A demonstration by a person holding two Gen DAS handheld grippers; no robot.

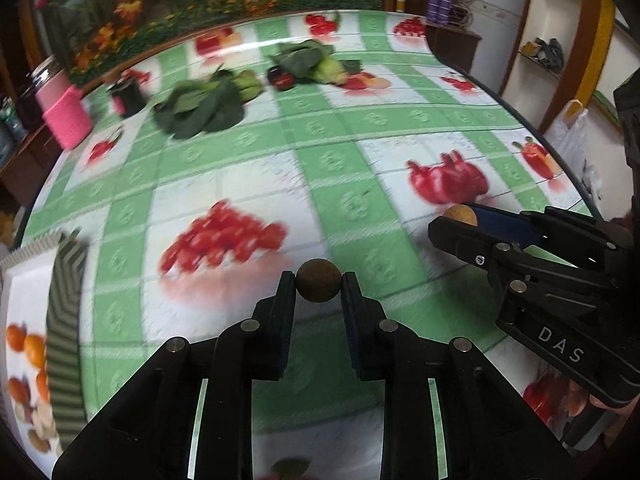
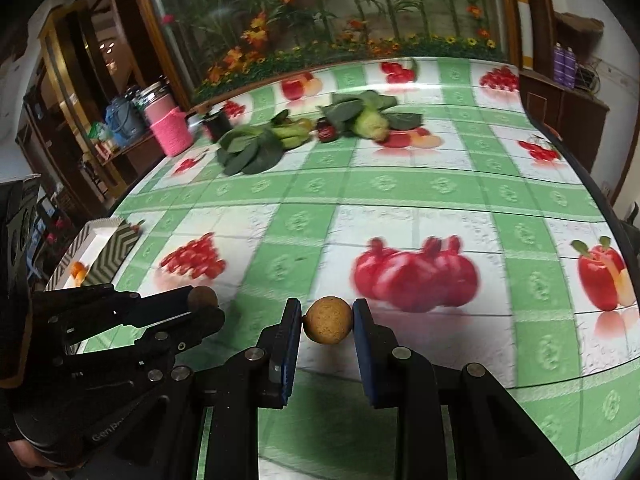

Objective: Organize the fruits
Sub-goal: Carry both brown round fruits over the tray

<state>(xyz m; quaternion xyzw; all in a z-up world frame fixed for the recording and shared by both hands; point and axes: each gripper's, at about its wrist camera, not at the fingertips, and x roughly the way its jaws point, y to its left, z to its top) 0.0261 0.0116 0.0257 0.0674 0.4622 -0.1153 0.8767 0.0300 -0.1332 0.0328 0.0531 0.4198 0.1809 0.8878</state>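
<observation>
My left gripper (image 1: 319,286) is shut on a small dark-brown round fruit (image 1: 319,286), held above the fruit-print tablecloth. The right gripper (image 2: 328,320) is shut on a lighter tan round fruit (image 2: 329,321). From the left wrist view the right gripper (image 1: 460,220) shows at the right with its tan fruit (image 1: 462,216). In the right wrist view the left gripper (image 2: 200,300) sits at the left with its brown fruit (image 2: 203,297). A zigzag-patterned tray (image 1: 66,320) at the table's left edge holds oranges (image 1: 28,346) and pale small fruits; it also shows as the tray (image 2: 116,250) in the right view.
Leafy greens (image 2: 248,152), a cabbage-like bunch (image 2: 370,118) and a dark red fruit (image 2: 326,131) lie at the far side of the table (image 2: 400,188). A black cup (image 2: 216,122) and a pink jar (image 2: 170,128) stand at the far left corner. A cabinet stands beyond the left edge.
</observation>
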